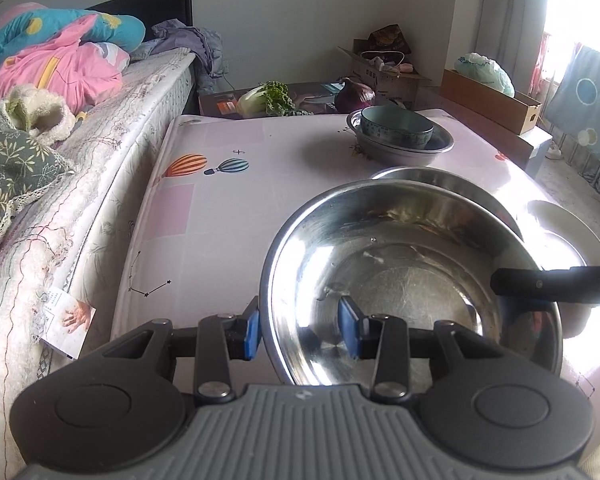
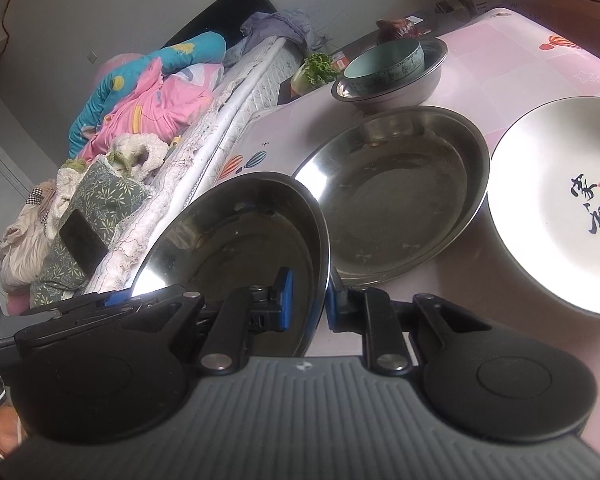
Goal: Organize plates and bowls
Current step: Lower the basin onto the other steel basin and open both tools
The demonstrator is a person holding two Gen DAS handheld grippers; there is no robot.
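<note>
Left wrist — pink tablecloth (image 1: 228, 208) (bed (image 1: 100, 152) beside)

Your left wrist camera sits just behind the left tool (image 1: 298, 330), tilted down across the desk (image 1: 228, 208) toward the far wall, very near the steel bowl (image 1: 404, 280). Your right wrist camera looks over the right tool (image 2: 308, 304), rolled sideways, equally near. Both views share that steel bowl (image 2: 236, 236), the stacked bowls (image 1: 398, 132) (image 2: 388, 72) and the bed (image 1: 80, 184) (image 2: 204, 128).

steel bowls: 3 — held bowl (image 2: 236, 240), shallow bowl (image 2: 396, 192), far bowl (image 2: 396, 92) | ceramic bowls: 1, teal bowl (image 2: 384, 66) nested in the far one | white plates: 1, plate (image 2: 556, 200) | hand-held grippers: 2, left (image 1: 298, 330), right (image 2: 307, 300) | cabbage (image 1: 266, 98): 1 | red onion (image 1: 354, 94): 1
</note>
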